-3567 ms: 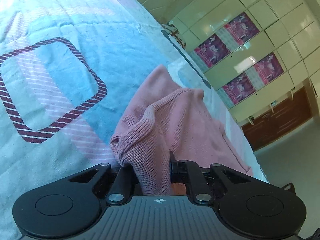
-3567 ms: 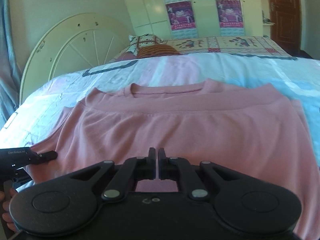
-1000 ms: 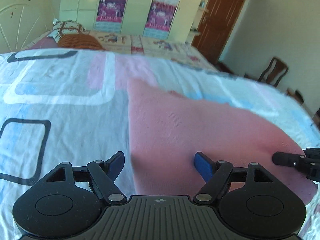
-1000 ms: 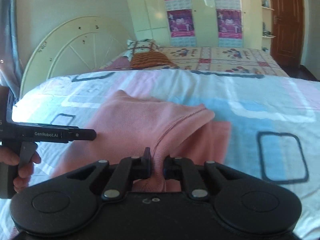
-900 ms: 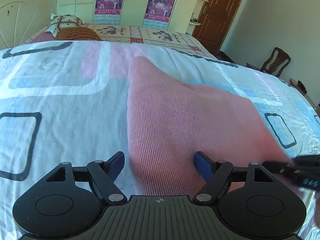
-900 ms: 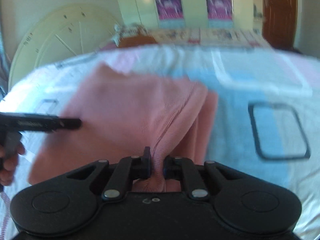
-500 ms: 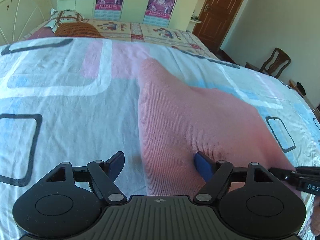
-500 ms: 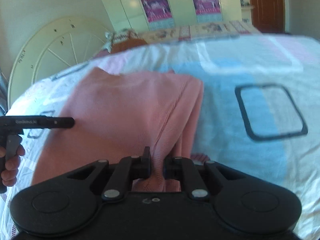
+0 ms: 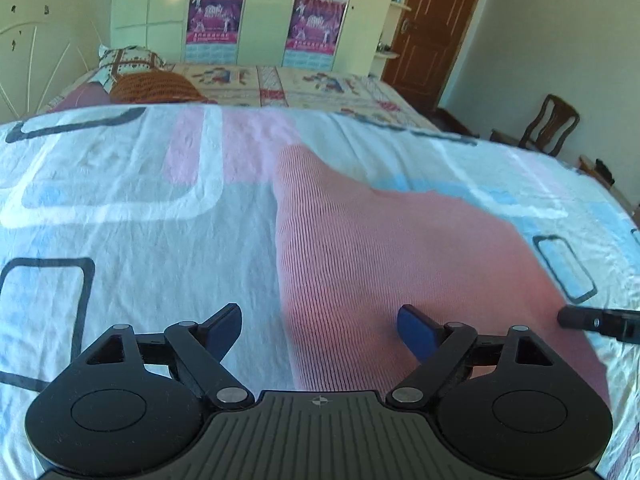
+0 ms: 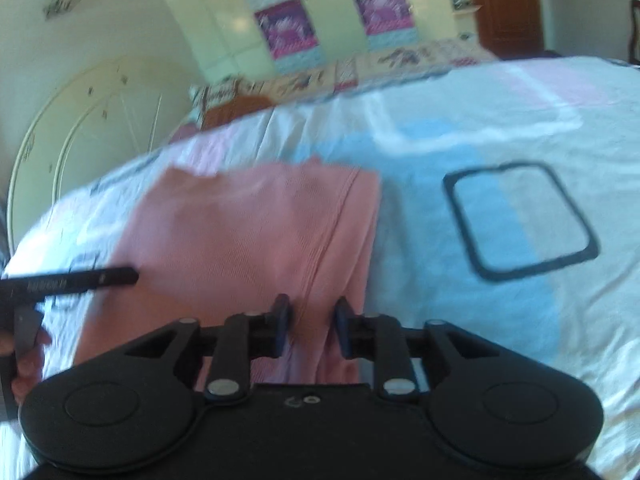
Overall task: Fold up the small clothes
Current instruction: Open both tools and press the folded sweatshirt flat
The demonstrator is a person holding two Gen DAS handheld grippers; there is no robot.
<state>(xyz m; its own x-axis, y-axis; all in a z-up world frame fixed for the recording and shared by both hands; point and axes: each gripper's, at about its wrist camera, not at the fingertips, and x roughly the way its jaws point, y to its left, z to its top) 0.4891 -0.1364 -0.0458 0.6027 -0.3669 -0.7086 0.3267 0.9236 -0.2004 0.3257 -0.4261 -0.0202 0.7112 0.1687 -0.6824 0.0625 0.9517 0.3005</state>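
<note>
A pink knit garment [image 9: 360, 248] lies folded flat on the patterned bedsheet [image 9: 140, 220]. My left gripper [image 9: 320, 328] is open wide and empty, just above the garment's near left edge. In the right wrist view the garment [image 10: 240, 240] lies as a folded rectangle with a ribbed hem running toward me. My right gripper [image 10: 310, 320] has its jaws parted with the hem fold lying loose between them. The left gripper's finger [image 10: 80, 280] shows at the garment's left edge. The right gripper's finger [image 9: 600, 320] shows at the garment's right side.
The bed's white round headboard [image 10: 80, 128] is at the left. A second bed with an orange pillow [image 9: 152, 88] lies behind. Wardrobes with posters [image 9: 216, 16], a brown door [image 9: 436, 32] and a wooden chair [image 9: 548, 124] stand further off.
My right gripper has opened and let go of the garment's hem, which now lies on the fold. The left gripper stays open and has shifted slightly.
</note>
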